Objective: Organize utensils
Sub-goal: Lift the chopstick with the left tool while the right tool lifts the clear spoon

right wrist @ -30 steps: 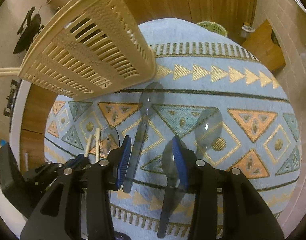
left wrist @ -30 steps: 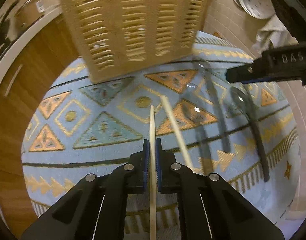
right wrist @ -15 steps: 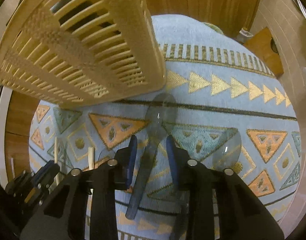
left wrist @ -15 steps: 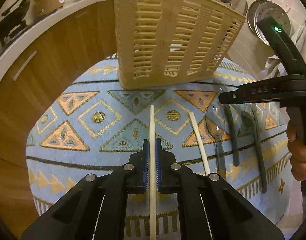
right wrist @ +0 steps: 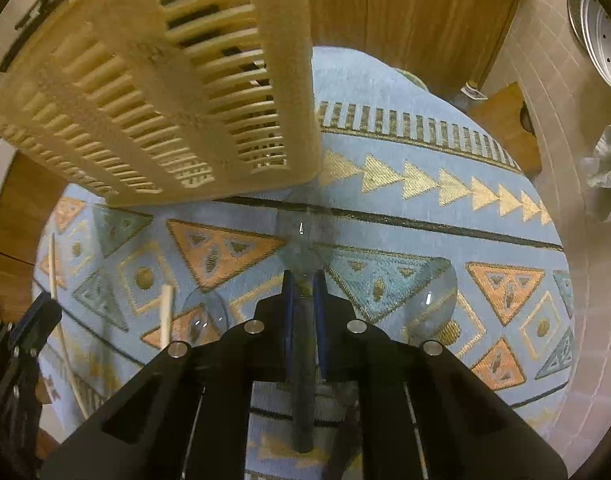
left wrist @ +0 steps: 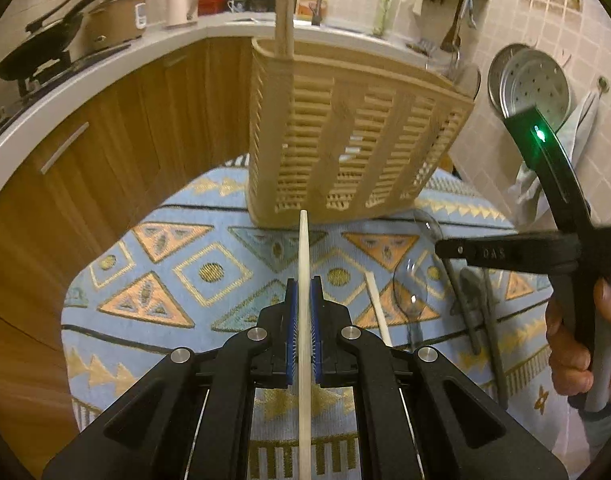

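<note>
My left gripper [left wrist: 304, 296] is shut on a pale wooden chopstick [left wrist: 303, 256] that points toward the beige slatted basket [left wrist: 345, 140]. Two chopsticks [left wrist: 284, 12] stand in the basket's left corner. A second chopstick [left wrist: 379, 312] lies on the patterned cloth beside several clear spoons [left wrist: 409, 300]. In the right wrist view my right gripper [right wrist: 304, 288] is closing its jaws on the dark handle of the middle clear spoon [right wrist: 301, 240], pads against the handle. More spoons lie to its right [right wrist: 429, 300] and left [right wrist: 205, 312]. The basket [right wrist: 165, 92] looms just behind.
The blue cloth [left wrist: 145, 248] covers a small table ringed by wooden cabinets [left wrist: 85, 152]. A pan [left wrist: 37, 52] and a pot [left wrist: 113, 16] sit on the counter. Steamer lids [left wrist: 533, 88] hang on the tiled wall. A hand [left wrist: 577, 340] holds the right gripper's grip.
The left gripper rose and tilted up with the chopstick, bringing the basket's rim into view. The right gripper slid over to the middle spoon and narrowed its jaws onto the handle.
</note>
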`<act>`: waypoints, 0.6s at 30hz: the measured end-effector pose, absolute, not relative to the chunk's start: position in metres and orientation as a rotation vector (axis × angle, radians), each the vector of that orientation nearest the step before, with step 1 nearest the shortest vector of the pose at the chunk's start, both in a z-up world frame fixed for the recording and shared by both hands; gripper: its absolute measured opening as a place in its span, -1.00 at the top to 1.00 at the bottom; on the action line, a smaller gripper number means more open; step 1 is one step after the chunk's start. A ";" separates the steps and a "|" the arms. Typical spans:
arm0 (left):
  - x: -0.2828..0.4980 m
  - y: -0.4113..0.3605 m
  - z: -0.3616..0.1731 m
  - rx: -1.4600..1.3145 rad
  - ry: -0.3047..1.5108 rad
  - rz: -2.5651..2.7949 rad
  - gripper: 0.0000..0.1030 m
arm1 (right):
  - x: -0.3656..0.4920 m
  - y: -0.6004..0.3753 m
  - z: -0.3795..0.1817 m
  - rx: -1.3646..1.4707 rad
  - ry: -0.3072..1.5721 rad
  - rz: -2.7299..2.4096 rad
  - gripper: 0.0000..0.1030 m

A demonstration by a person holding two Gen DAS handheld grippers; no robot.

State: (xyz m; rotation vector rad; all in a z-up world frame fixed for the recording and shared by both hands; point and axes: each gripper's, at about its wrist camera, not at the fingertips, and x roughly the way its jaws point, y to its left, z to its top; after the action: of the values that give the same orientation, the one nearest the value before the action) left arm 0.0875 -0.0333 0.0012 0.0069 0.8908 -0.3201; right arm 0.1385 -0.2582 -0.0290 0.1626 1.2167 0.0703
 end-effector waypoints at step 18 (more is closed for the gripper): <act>0.042 -0.033 0.081 -0.097 0.590 -0.450 0.92 | 0.055 -0.275 0.065 0.185 0.885 0.270 1.00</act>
State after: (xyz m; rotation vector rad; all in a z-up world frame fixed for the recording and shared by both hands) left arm 0.0416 -0.0335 0.0812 -0.0971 0.5900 -0.4500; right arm 0.0549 -0.2747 0.0647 0.1854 0.8847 0.2695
